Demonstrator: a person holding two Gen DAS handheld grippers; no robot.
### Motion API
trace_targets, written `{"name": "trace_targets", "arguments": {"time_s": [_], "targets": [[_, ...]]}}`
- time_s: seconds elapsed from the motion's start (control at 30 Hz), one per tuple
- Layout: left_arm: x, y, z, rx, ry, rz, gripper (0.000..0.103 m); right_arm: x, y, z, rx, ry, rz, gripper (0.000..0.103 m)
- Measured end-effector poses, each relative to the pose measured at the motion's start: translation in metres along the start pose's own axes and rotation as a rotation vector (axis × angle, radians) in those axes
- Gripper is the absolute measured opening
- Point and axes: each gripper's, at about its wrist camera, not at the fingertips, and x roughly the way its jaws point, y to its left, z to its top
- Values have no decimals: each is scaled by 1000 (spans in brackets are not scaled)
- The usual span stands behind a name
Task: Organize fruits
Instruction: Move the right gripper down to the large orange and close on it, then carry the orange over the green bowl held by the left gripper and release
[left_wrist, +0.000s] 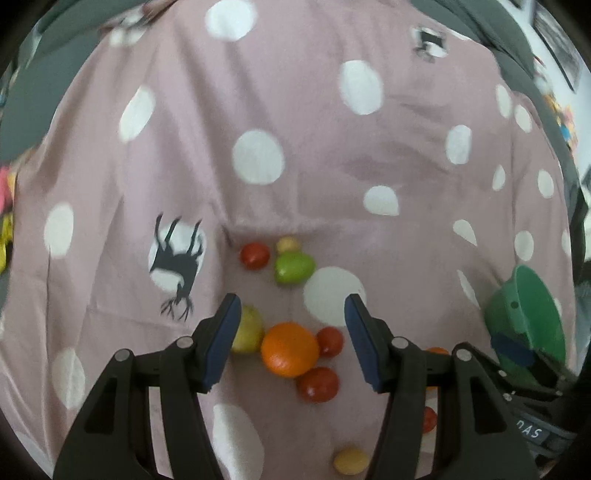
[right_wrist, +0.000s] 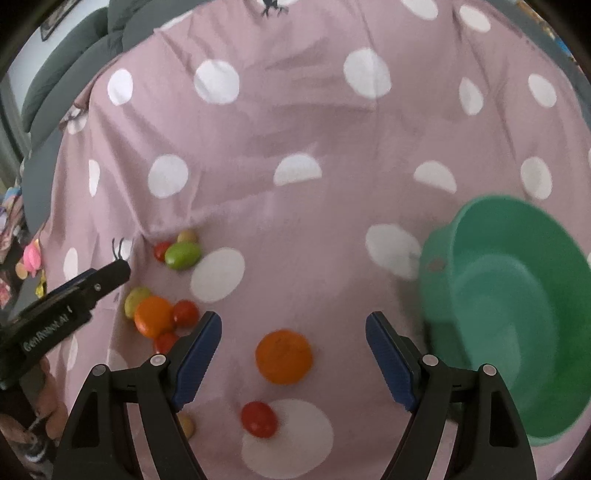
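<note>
Round green plastic bowl (right_wrist: 517, 314) tilted on pink white-dotted cloth (right_wrist: 295, 129), open side toward camera, nothing visible inside. All fruit lies outside it, on cloth. Right gripper (right_wrist: 293, 354) with jaws wide apart, gripping nothing; lone orange (right_wrist: 283, 357) on cloth between its fingers, apart from both pads; small red tomato (right_wrist: 259, 419) nearer camera. Left gripper (left_wrist: 290, 339) also parted, empty, above cluster: second orange (left_wrist: 290, 349), yellow-green fruit (left_wrist: 248, 332), red tomatoes. Farther off, green oval fruit (left_wrist: 293, 268) touching another red tomato (left_wrist: 254, 254).

Left tongs (left_wrist: 290, 326) angled downward, jaws apart, nothing gripped; right tongs (right_wrist: 293, 345) likewise — spread wider.
</note>
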Motion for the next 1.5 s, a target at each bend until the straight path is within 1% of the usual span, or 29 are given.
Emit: {"name": "trace_targets", "arguments": {"time_s": [0.07, 0.17, 0.3, 0.4, 0.53, 0.57, 0.63, 0.7, 0.73, 0.77, 0.8, 0.9, 0.97, 1.03, 1.07, 1.1, 1.13, 1.2, 1.33, 1.5], "targets": [[2, 5, -3, -31, 26, -22, 57, 6, 2, -3, -7, 24, 5, 82], [8, 3, -9, -26, 67, -40, 57, 18, 4, -7, -11, 69, 7, 82], [19, -4, -14, -18, 111, -30, 57, 28, 6, -11, -15, 106, -8, 82], [29, -4, -18, -18, 152, -2, 55, 32, 7, -14, -28, 121, -31, 82], [34, -2, -21, -30, 169, 10, 54, 35, 5, -15, -29, 130, -40, 81], [33, -2, -21, -29, 164, 11, 54, 36, 5, -15, -28, 136, -40, 80], [34, -2, -21, -27, 159, 13, 54, 40, 5, -16, -28, 153, -41, 73], [34, -2, -22, -28, 157, 17, 54, 44, 5, -18, -31, 162, -53, 72], [34, -2, -22, -26, 159, 16, 54, 45, 5, -18, -31, 163, -58, 70], [35, -2, -22, -24, 162, 20, 54, 46, 4, -18, -30, 164, -59, 65], [36, -3, -23, -21, 167, 25, 54, 47, 3, -18, -27, 167, -57, 63], [42, -5, -25, -31, 209, 10, 51, 47, 3, -18, -30, 160, -56, 60], [46, -6, -26, -31, 217, 20, 50, 46, 3, -19, -31, 159, -47, 55], [50, -5, -27, -40, 231, 27, 48, 47, 4, -19, -34, 158, -40, 53], [52, -3, -27, -56, 234, 23, 48, 47, 5, -19, -40, 157, -39, 51], [52, -1, -27, -68, 234, 22, 45, 48, 6, -20, -43, 156, -36, 49], [52, 0, -27, -76, 233, 21, 45, 48, 7, -20, -44, 156, -31, 45], [51, 2, -27, -84, 231, 15, 44, 47, 8, -20, -48, 154, -32, 44], [50, 0, -28, -81, 228, 26, 44, 47, 9, -20, -44, 151, -31, 43], [41, -4, -26, -65, 212, 29, 44, 35, 8, -18, -42, 113, -40, 43]]}}
